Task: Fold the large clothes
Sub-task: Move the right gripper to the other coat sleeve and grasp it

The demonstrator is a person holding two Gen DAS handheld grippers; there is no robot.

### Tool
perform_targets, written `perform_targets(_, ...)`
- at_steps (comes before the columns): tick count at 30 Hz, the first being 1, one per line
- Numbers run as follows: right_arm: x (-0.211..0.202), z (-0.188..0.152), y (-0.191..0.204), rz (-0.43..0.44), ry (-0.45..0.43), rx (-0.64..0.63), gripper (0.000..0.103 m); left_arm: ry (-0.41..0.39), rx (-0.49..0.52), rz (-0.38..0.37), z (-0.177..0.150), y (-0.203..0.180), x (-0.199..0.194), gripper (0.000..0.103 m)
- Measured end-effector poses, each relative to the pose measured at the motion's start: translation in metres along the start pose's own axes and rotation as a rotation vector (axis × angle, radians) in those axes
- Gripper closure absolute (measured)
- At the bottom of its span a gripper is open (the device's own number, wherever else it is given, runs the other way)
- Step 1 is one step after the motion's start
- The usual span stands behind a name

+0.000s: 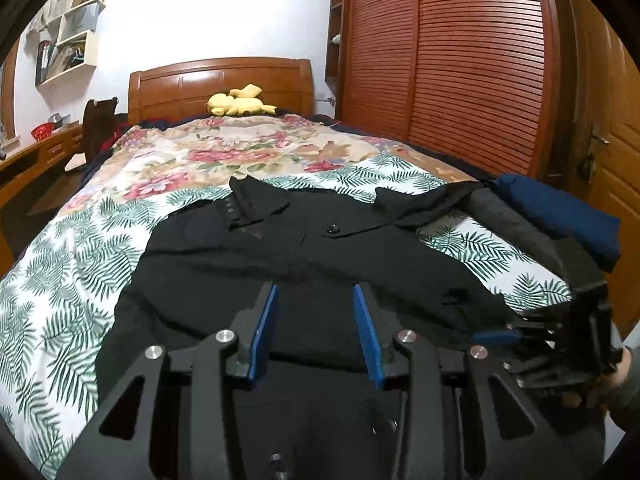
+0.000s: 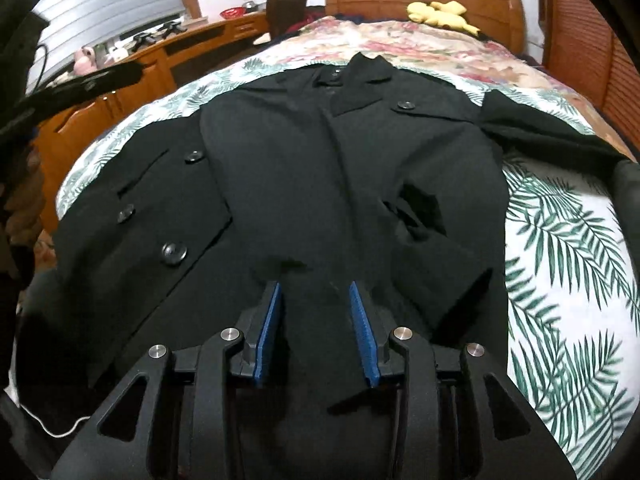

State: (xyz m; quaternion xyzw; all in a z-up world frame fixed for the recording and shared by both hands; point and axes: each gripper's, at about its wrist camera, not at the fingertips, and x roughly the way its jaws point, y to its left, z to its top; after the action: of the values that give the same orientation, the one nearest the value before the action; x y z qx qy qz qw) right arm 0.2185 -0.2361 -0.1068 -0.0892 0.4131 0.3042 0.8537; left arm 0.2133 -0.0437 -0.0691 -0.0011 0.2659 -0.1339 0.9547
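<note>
A black coat (image 1: 248, 256) with large buttons lies spread flat on the bed, collar toward the headboard; it also shows in the right wrist view (image 2: 320, 168). One sleeve is folded across the body (image 2: 436, 248); the other sleeve (image 2: 548, 128) stretches out to the right. My left gripper (image 1: 314, 292) is open and empty over the coat's lower part. My right gripper (image 2: 314, 288) is open and empty above the coat's hem; it also shows at the right edge of the left wrist view (image 1: 496, 337).
The bed (image 1: 60, 264) has a palm-leaf cover and a floral quilt (image 1: 224, 148). A yellow plush toy (image 1: 238, 101) lies by the wooden headboard. Folded dark blue and grey clothes (image 1: 560, 220) sit at the bed's right edge. A wardrobe (image 1: 460, 60) stands right, a desk (image 2: 168, 64) left.
</note>
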Motion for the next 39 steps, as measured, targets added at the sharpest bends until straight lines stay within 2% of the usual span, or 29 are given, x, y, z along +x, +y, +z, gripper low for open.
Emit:
perform_targets(6, -0.019, 0.010, 0.000, -0.047, -0.054, 0.025, 0.068, -0.011, 0.015, -0.072, -0.010, -0.001, 0.023, 0.066)
perform_targets(10, -0.024, 0.020, -0.007, -0.111, -0.085, 0.029, 0.068, 0.013, 0.011, -0.107, -0.020, 0.001, 0.036, 0.066)
perform_targets(15, 0.002, 0.024, -0.028, -0.173, -0.009, 0.063, 0.068, 0.023, 0.023, -0.109, -0.027, 0.002, 0.041, 0.066)
perform_targets(18, 0.017, 0.017, -0.032, -0.182, 0.024, 0.084, 0.067, 0.014, 0.026, -0.113, -0.027, 0.003, 0.039, 0.066)
perform_targets(24, 0.011, 0.019, -0.032, -0.196, 0.021, 0.099, 0.067, 0.006, 0.002, -0.141, -0.027, 0.012, 0.035, 0.066)
perform_targets(29, -0.013, 0.034, -0.026, -0.232, -0.040, 0.057, 0.067, -0.019, -0.008, -0.149, -0.024, 0.018, 0.027, 0.066)
perform_targets(32, -0.027, 0.049, -0.034, -0.263, -0.082, 0.057, 0.061, -0.034, -0.010, -0.147, -0.022, 0.021, 0.022, 0.066)
perform_targets(35, -0.034, 0.064, -0.051, -0.288, -0.116, 0.086, 0.050, -0.051, -0.004, -0.143, -0.020, 0.024, 0.016, 0.064)
perform_targets(39, -0.038, 0.083, -0.084, -0.298, -0.156, 0.155, 0.044, -0.079, -0.009, -0.141, -0.018, 0.029, 0.008, 0.055)
